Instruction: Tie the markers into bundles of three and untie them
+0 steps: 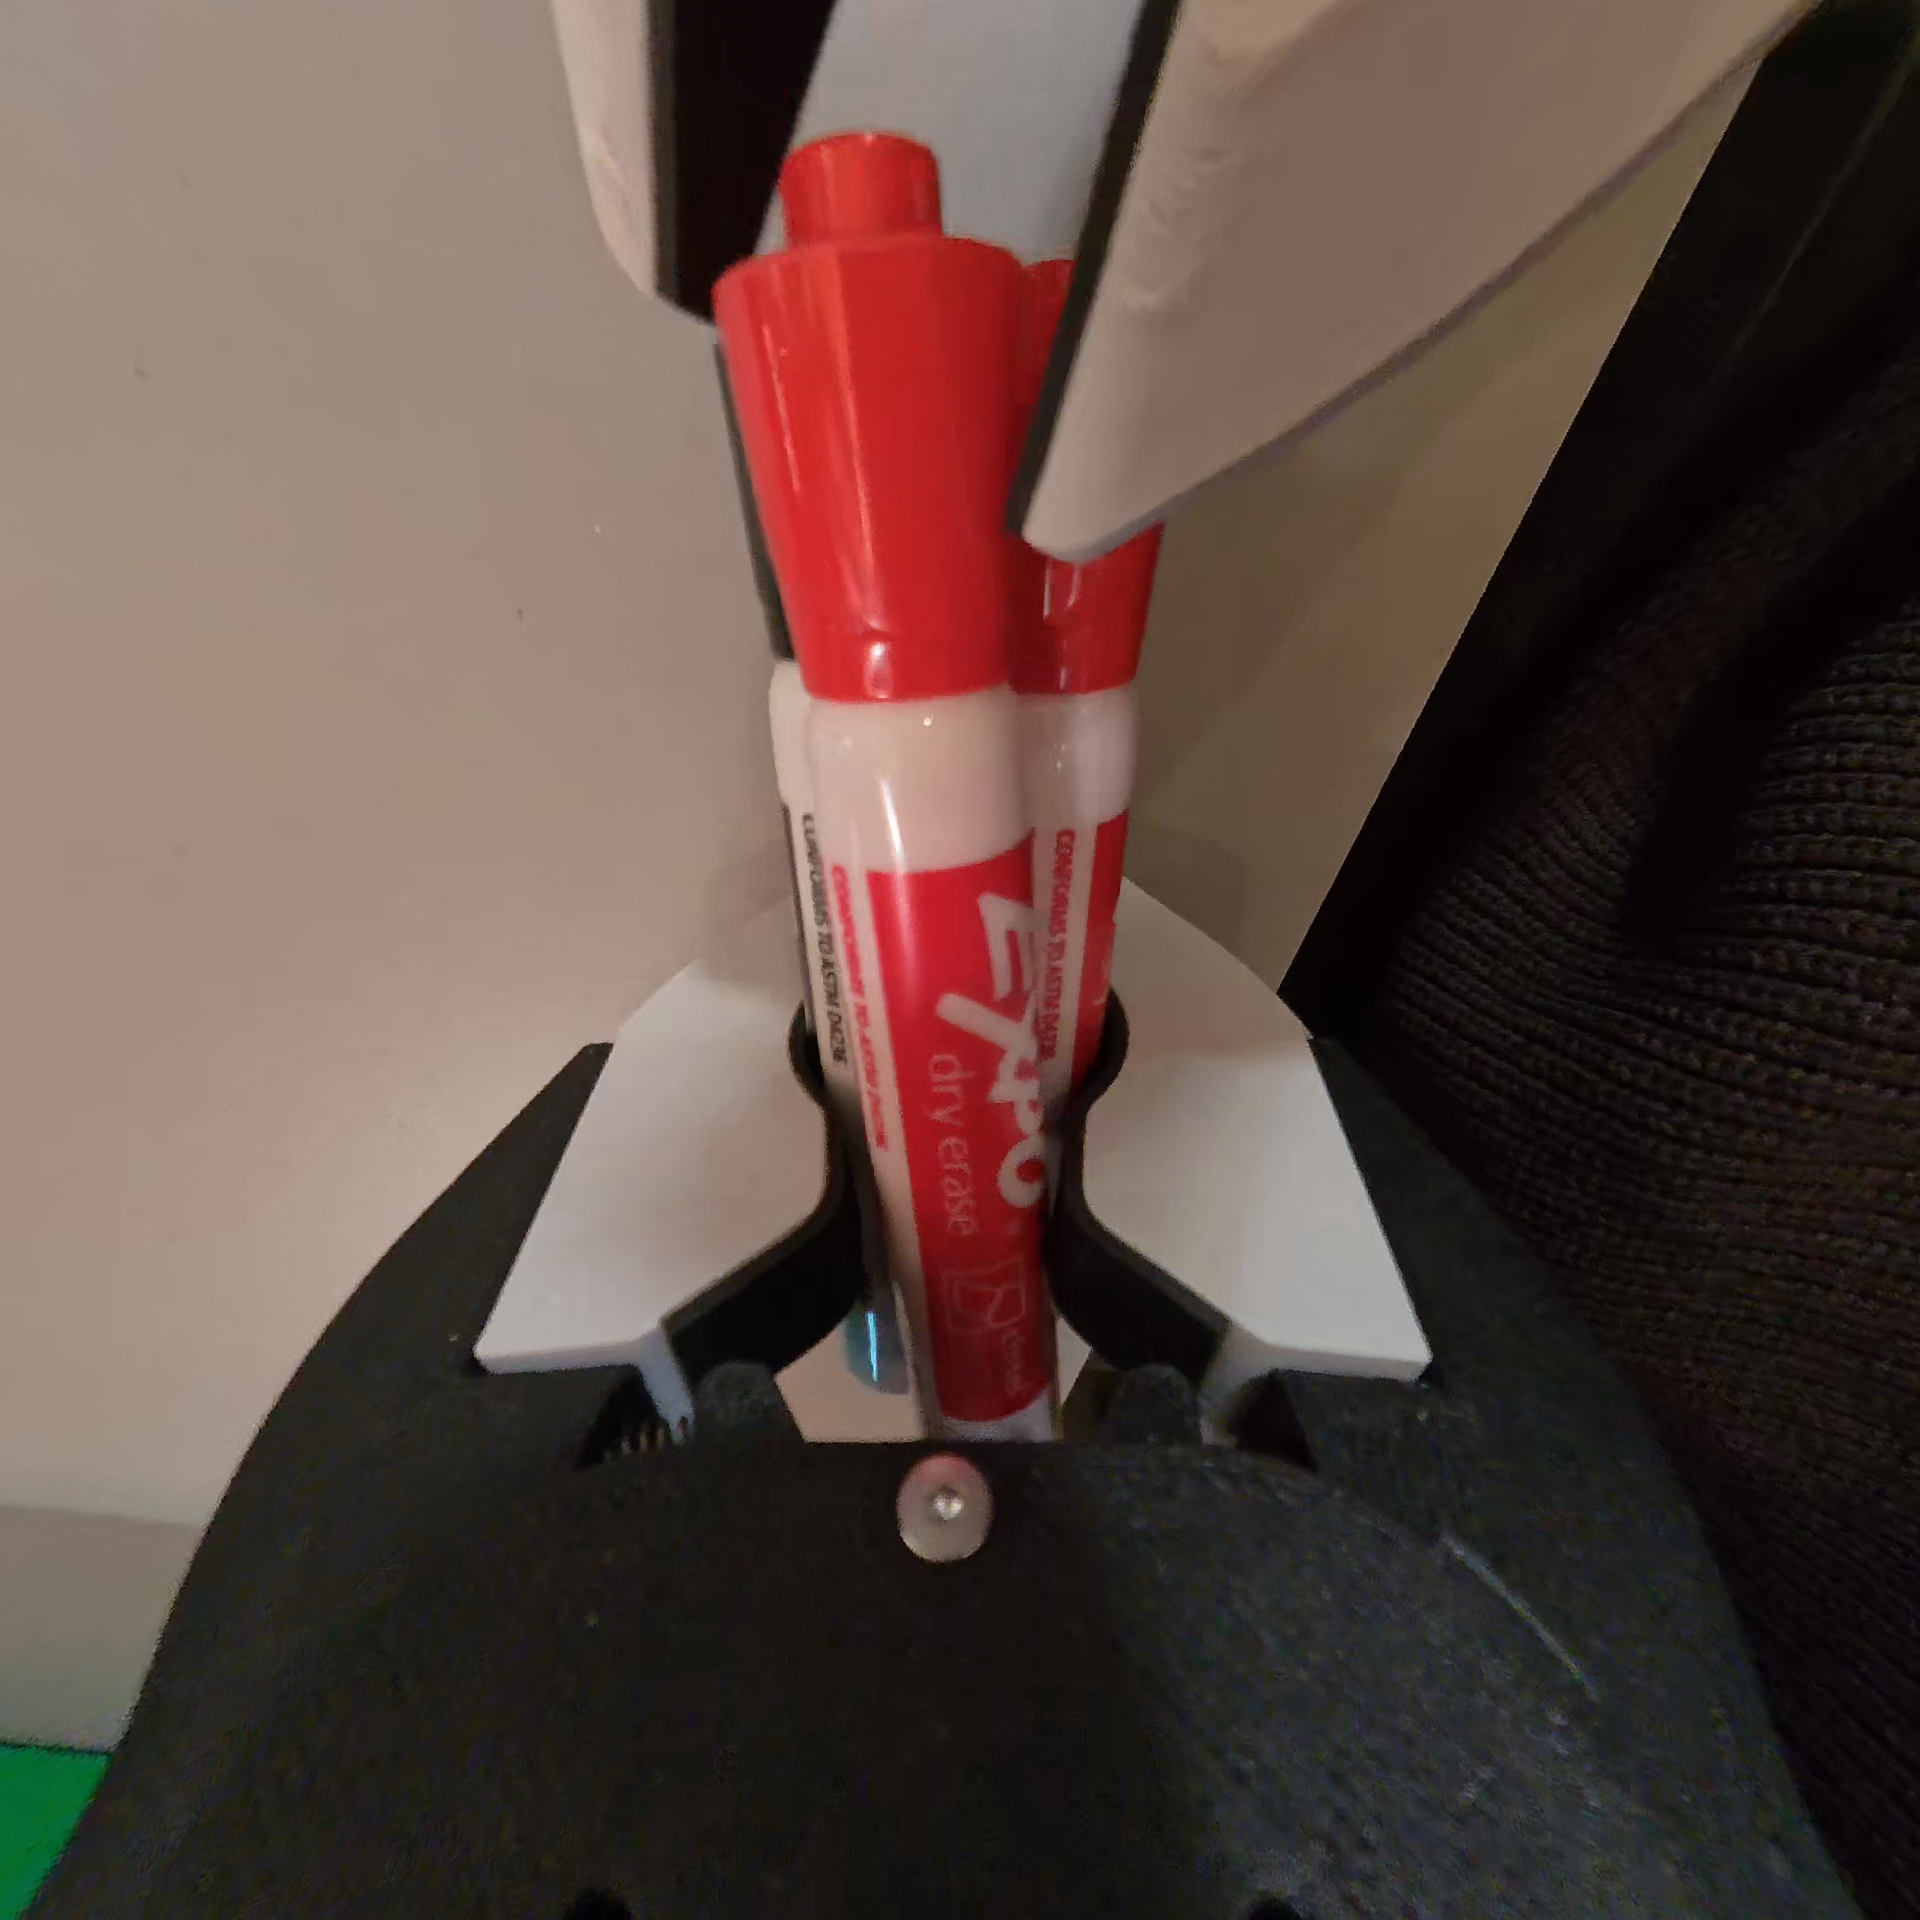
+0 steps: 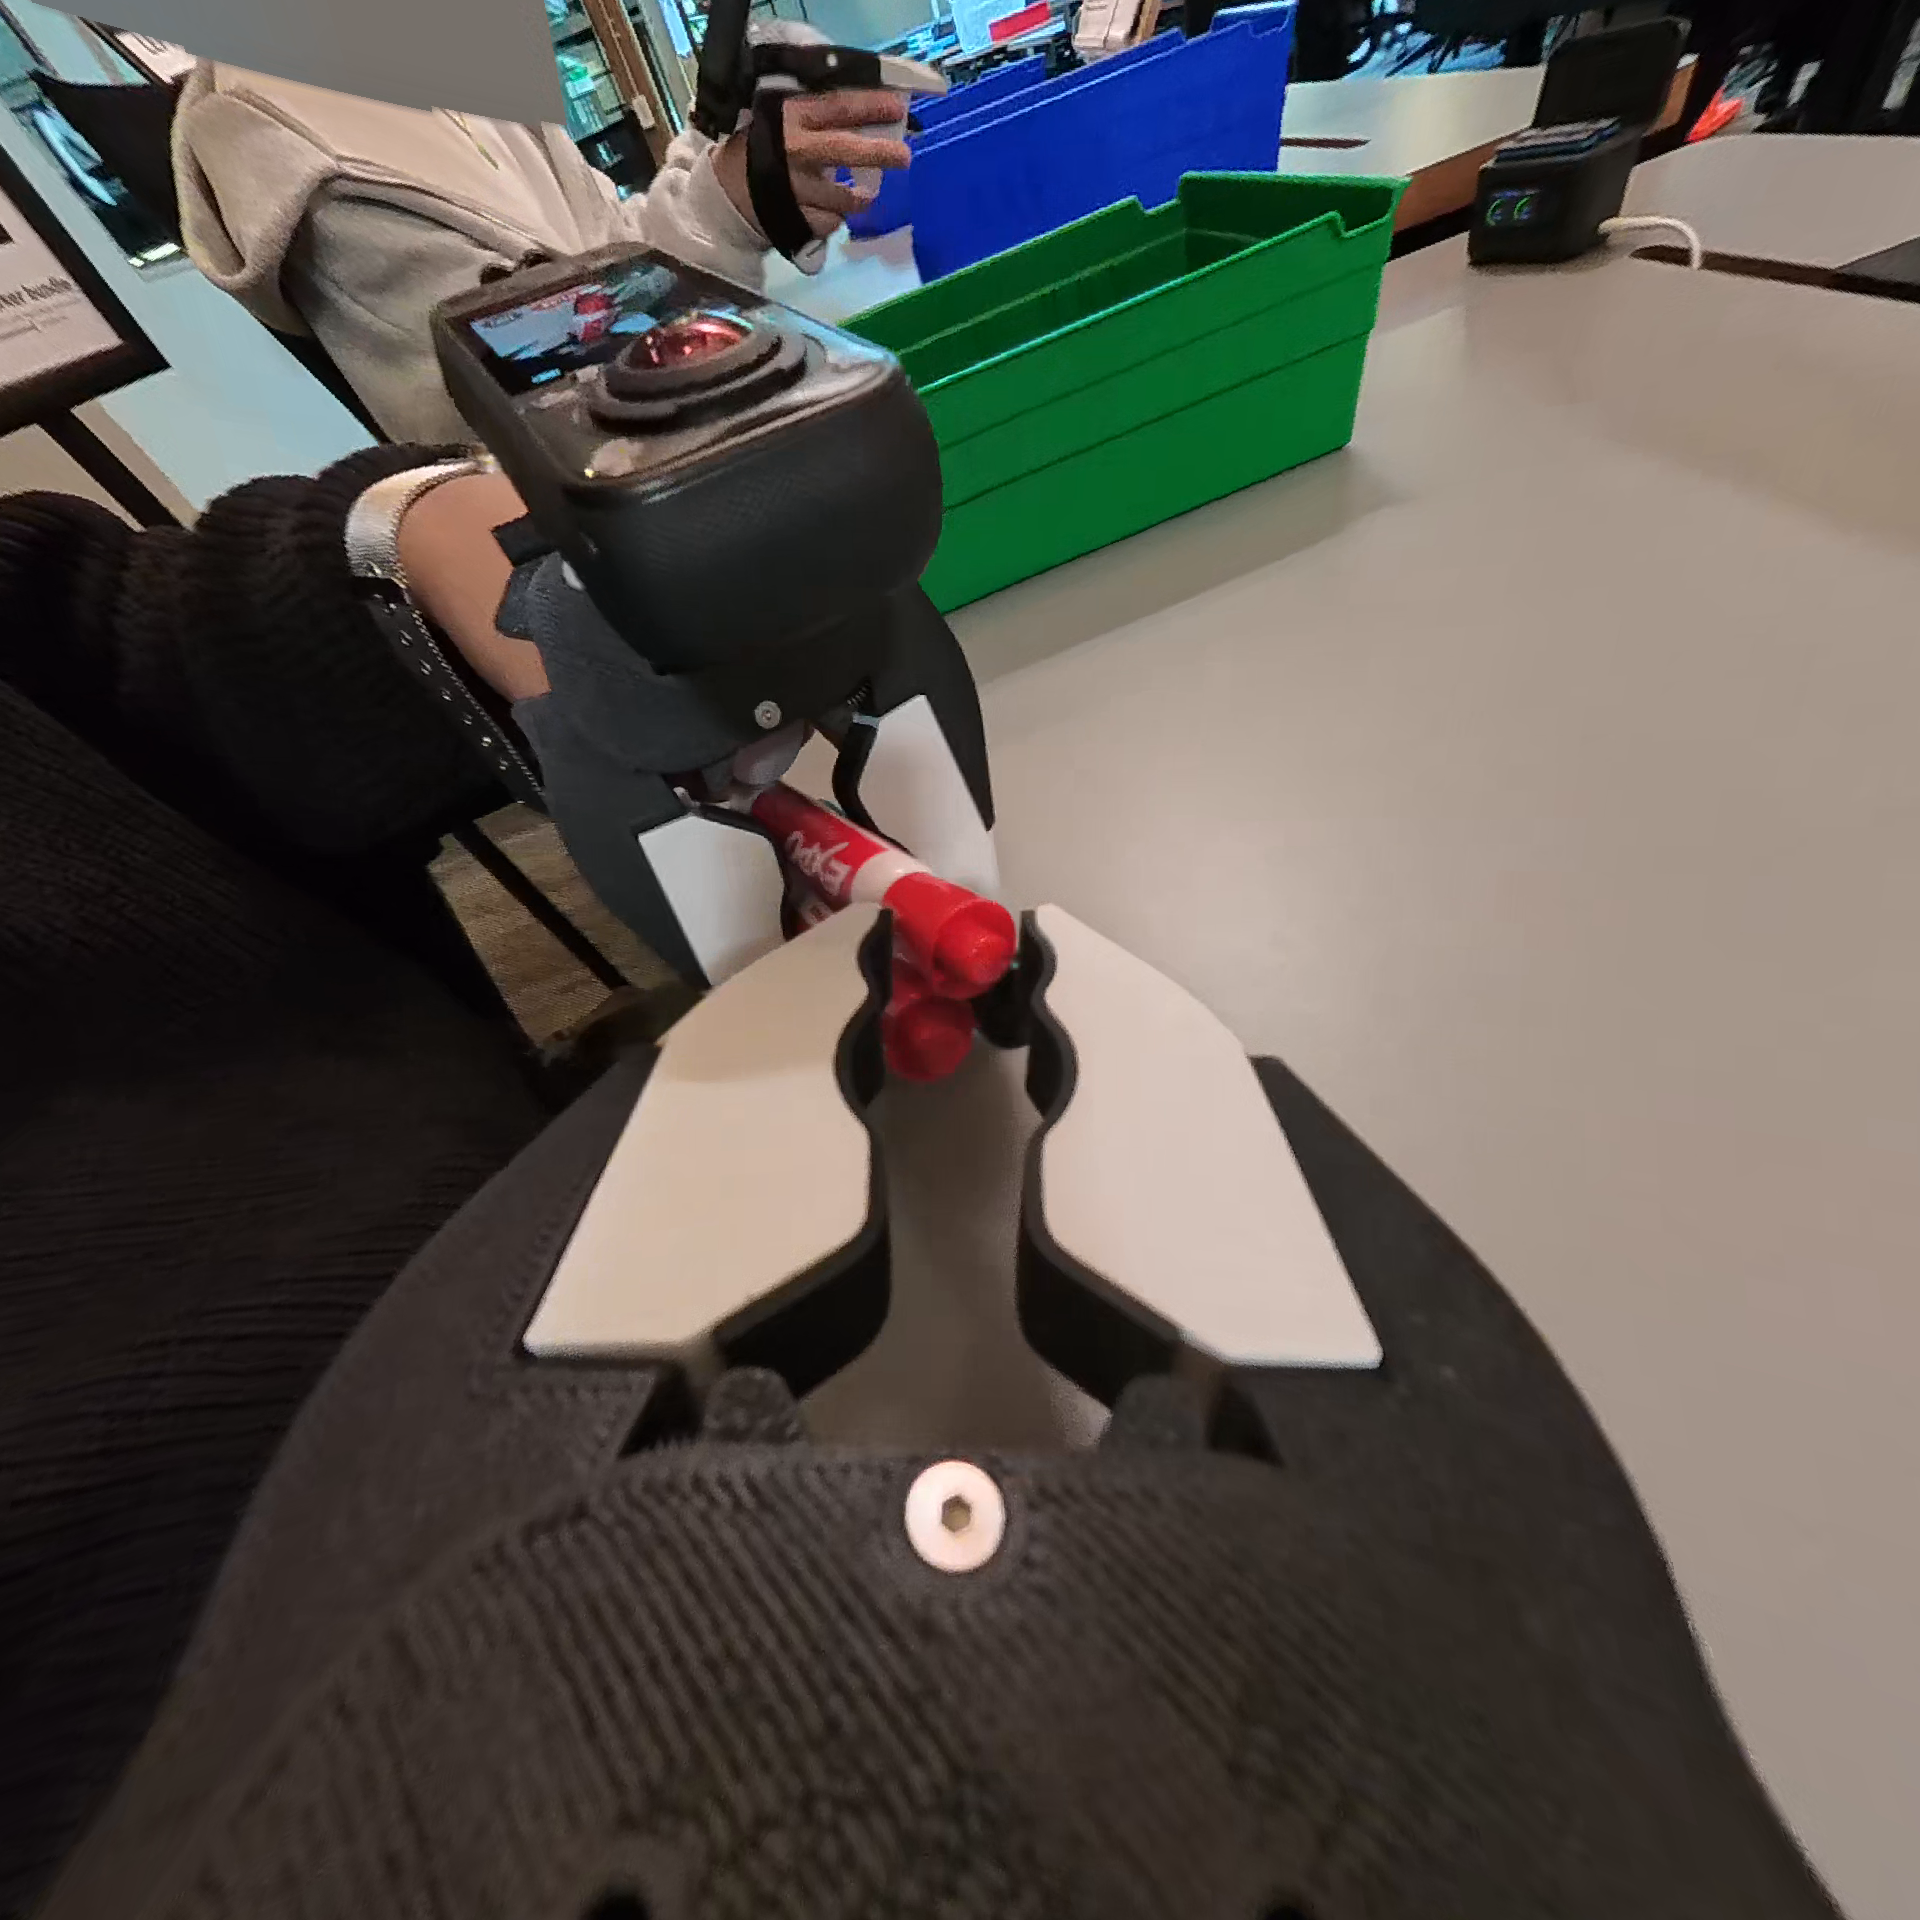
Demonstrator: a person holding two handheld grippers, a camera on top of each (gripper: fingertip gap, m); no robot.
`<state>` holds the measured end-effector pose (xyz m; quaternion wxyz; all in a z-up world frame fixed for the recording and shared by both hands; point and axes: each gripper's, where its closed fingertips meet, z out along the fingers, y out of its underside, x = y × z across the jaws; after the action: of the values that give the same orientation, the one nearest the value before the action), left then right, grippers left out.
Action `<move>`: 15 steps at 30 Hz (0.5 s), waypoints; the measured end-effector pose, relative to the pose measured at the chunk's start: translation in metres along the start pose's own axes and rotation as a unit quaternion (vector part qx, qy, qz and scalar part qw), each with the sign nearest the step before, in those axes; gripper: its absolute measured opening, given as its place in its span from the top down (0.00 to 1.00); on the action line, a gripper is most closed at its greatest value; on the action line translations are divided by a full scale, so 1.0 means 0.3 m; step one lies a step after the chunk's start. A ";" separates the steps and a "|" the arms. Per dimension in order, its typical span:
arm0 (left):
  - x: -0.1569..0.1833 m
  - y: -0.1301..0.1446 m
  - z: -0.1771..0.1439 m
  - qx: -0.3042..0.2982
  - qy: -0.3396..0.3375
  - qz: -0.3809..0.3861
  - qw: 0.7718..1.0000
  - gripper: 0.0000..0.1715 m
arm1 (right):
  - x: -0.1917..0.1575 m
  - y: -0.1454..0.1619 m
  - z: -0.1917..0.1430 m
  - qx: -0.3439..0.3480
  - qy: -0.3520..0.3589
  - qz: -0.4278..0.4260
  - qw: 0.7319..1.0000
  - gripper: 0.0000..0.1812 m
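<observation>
My left gripper [image 1: 956, 1049] is shut on a bundle of red-and-white dry-erase markers [image 1: 966, 1164], gripping their barrels; two show clearly and a third edge shows behind. Their red caps [image 1: 873, 468] point away from it. My right gripper [image 2: 954, 935] comes from the opposite side, and its white fingers [image 1: 1247, 312] close around the red caps [image 2: 961, 940] with the pads touching both sides. The left gripper [image 2: 842, 904], with its black camera on top, also shows in the right wrist view, held just above the grey table [image 2: 1507, 831] near its edge.
A green bin [image 2: 1143, 416] stands on the table behind the left gripper, with a blue bin [image 2: 1091, 135] farther back. A black box with a cable [image 2: 1558, 197] sits at the back right. Another person in a beige hoodie [image 2: 416, 229] holds a gripper. My black sleeve [image 2: 208, 675] is at left. Spacing between my two grippers at the tips: around 10 cm.
</observation>
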<state>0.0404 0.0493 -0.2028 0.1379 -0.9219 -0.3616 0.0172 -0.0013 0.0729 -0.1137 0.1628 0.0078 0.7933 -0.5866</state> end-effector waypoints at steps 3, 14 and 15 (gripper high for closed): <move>0.008 0.002 0.003 -0.003 0.005 0.001 1.000 0.73 | 0.015 -0.005 0.000 0.004 0.027 -0.028 0.999 0.87; 0.019 0.003 0.011 -0.008 0.010 0.005 1.000 0.73 | -0.022 0.009 0.005 -0.016 0.000 -0.043 0.999 0.88; 0.019 0.003 0.011 -0.008 0.010 0.005 1.000 0.73 | -0.024 0.007 0.003 -0.015 -0.001 -0.047 0.999 0.89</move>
<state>0.0447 0.0533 -0.2057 0.1344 -0.9250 -0.3554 0.0056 0.0061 0.0740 -0.1139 0.1356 -0.0323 0.8016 -0.5814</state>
